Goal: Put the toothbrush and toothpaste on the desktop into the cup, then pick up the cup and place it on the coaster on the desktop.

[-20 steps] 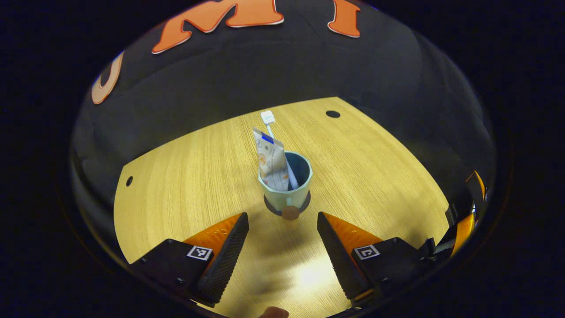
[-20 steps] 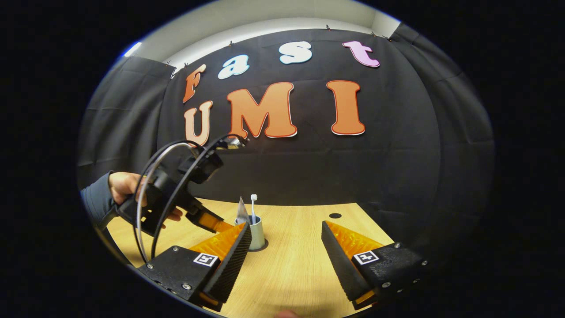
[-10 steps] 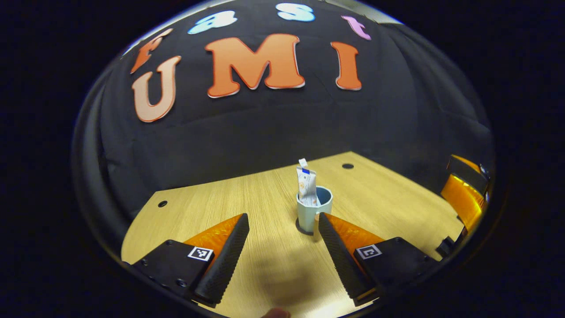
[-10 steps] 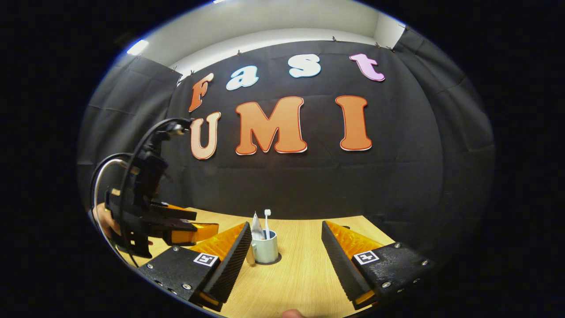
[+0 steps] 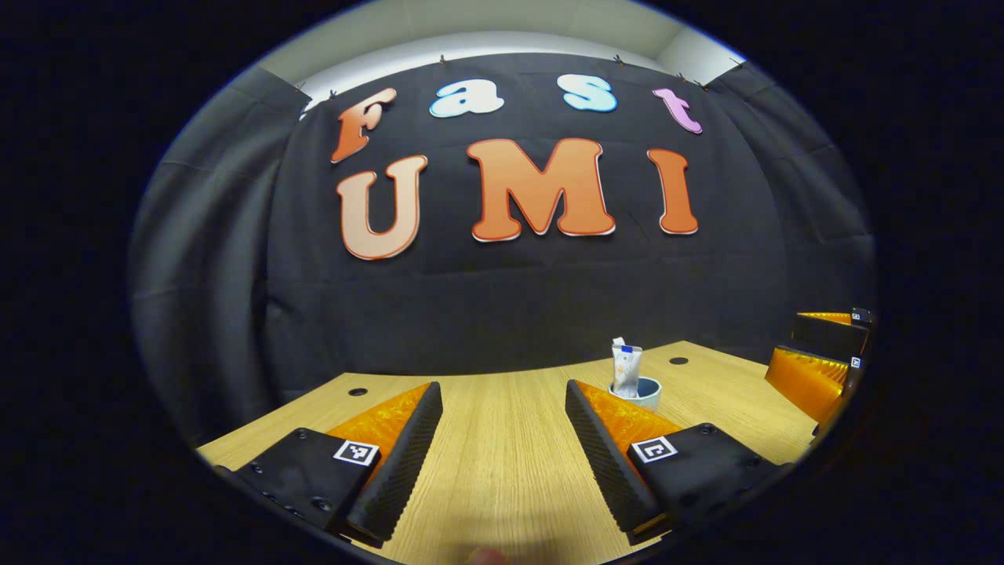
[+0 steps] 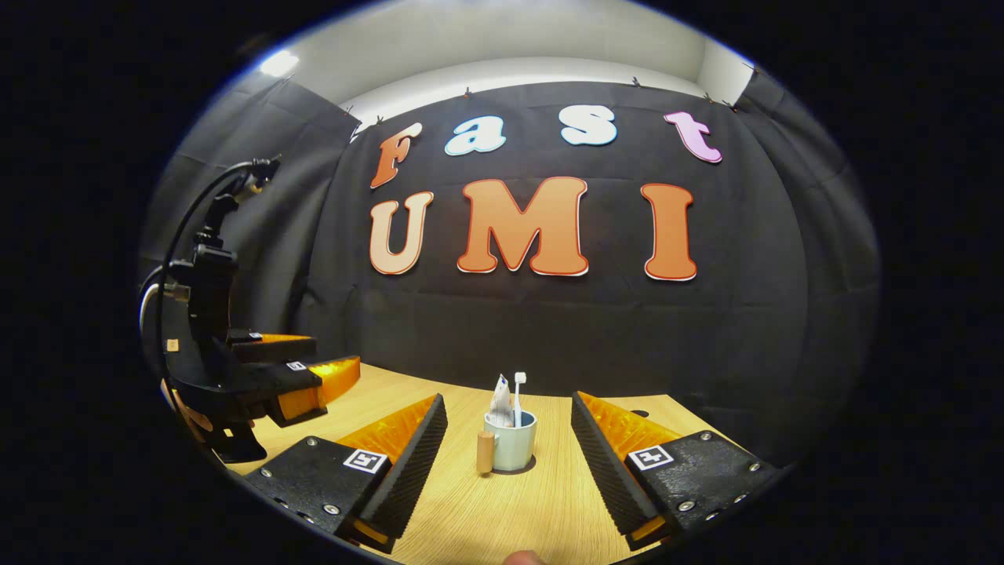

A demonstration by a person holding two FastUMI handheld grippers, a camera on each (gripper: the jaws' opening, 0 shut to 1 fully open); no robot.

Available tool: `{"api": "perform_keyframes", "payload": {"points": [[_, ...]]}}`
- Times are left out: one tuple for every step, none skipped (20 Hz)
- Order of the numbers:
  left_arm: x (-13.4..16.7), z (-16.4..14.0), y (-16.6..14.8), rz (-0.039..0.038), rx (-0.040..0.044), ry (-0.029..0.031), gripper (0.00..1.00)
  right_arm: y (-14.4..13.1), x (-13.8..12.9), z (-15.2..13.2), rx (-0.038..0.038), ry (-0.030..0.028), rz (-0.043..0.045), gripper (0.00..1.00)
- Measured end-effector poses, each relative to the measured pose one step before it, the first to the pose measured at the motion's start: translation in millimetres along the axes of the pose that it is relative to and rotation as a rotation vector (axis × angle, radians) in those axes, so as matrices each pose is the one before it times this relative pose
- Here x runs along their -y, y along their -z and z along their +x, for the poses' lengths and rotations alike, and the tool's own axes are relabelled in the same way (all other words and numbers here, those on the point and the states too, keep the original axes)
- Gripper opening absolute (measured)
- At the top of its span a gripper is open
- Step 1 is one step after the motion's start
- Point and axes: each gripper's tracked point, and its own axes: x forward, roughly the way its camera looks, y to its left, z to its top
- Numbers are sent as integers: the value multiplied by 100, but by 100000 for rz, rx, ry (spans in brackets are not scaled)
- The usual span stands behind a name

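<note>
the cup point(image 6: 511, 441) stands on the desk point(image 6: 502, 510), on a dark round coaster point(image 6: 519, 469) that peeks out under it. the toothbrush point(image 6: 518, 396) and the toothpaste point(image 6: 500, 404) stand up inside the cup, leaning on its rim, so they do not fall out. the cup has a brown handle point(image 6: 485, 452) that sticks out at about 9 o'clock in the right gripper view.

the right tongs point(image 6: 508, 451) are spread wide and hold nothing. the cup sits between them but farther off, at about 12 o'clock, and they do not touch it. the left tongs point(image 5: 502, 439) are spread wide too, with nothing in them. in the left gripper view the cup point(image 5: 637, 392) peeks out past the finger at about 2 o'clock, well apart from the tips.

in the right gripper view the left tongs point(image 6: 314, 377) hang over the desk at about 9 o'clock, away from the cup.

it looks like the job is done. both things are in the cup, the cup is on the coaster, and both tongs are off it so it can stand by itself.
</note>
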Motion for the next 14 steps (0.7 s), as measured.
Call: {"api": "perform_keyframes", "payload": {"points": [[-398,-272,-168,-1406,1326,-915,99,-294,-143,7,996,411,-693,96],[-423,-352,-309,-1184,1093,-443,100,-237,-215,-9,1185,137,-3,96],[-426,-348,-26,-464,1105,-1619,100,-276,-119,-48,1276,102,370,96],[-494,-208,-443,-131,1786,-1220,100,-447,-148,-63,1446,-63,594,96],[-42,-441,-287,-13,1350,-275,100,-363,-196,11,1337,-408,367,96],[37,-35,-249,-84,1219,79,100,-76,-61,53,742,-415,-6,96],[552,-22,194,-401,-301,2196,100,315,-236,69,-768,-946,-632,96],[597,13,378,-979,-661,1867,100,512,-56,144,-1488,-168,-716,96],[271,161,265,-650,-563,622,100,265,64,21,-891,198,-214,96],[141,161,324,-273,-894,247,100,21,-146,-67,-303,-170,3,96],[253,-30,245,25,-457,35,100,13,-116,-17,-124,-403,-2,96],[10,70,1,94,98,-236,100,18,-95,72,93,-304,-67,96],[97,-28,-91,188,142,-105,100,-127,95,41,328,-4,-220,96],[-27,-19,-153,-9,489,-305,100,-39,82,-12,263,73,-33,96]]}}
